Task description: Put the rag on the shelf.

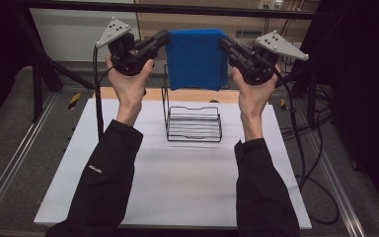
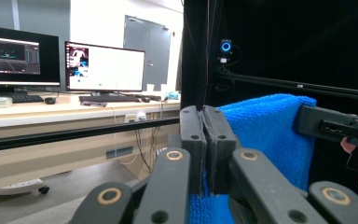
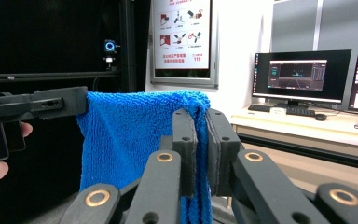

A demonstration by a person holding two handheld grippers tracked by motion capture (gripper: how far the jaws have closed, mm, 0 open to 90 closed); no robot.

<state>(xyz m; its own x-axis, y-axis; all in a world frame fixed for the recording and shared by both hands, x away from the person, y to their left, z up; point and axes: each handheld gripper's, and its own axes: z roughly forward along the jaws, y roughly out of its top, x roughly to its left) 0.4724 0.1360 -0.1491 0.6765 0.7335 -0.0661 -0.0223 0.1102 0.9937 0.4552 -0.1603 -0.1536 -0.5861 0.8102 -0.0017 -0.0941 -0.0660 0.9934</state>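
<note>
I have the blue towel (image 1: 196, 58) strung between both tools, well above the white table (image 1: 177, 187). My left gripper (image 1: 164, 38) sits at about nine o'clock of the cloth, its jaws pinched tight on the top left corner; my right gripper (image 1: 225, 43) sits at three o'clock, clamped just as tight on the top right corner. In the left gripper view the towel (image 2: 265, 135) runs out from between the closed jaws toward the other tool (image 2: 307, 122), and in the right gripper view the towel (image 3: 135, 140) hangs folded from the pinch (image 3: 200, 135). The held edge runs level from nine to three, and the rest drapes straight down toward six. The relation that matters is with the black wire rack (image 1: 194, 123): it stands on the table at six o'clock from the towel, directly beneath it, with its upright back frame rising just behind the cloth's lower hem. The towel's stretched edge lies parallel to the rack's width, and both hands are about equally far from it, so I judge any lowering onto the rack should be done by the two arms together, keeping the edge level.
</note>
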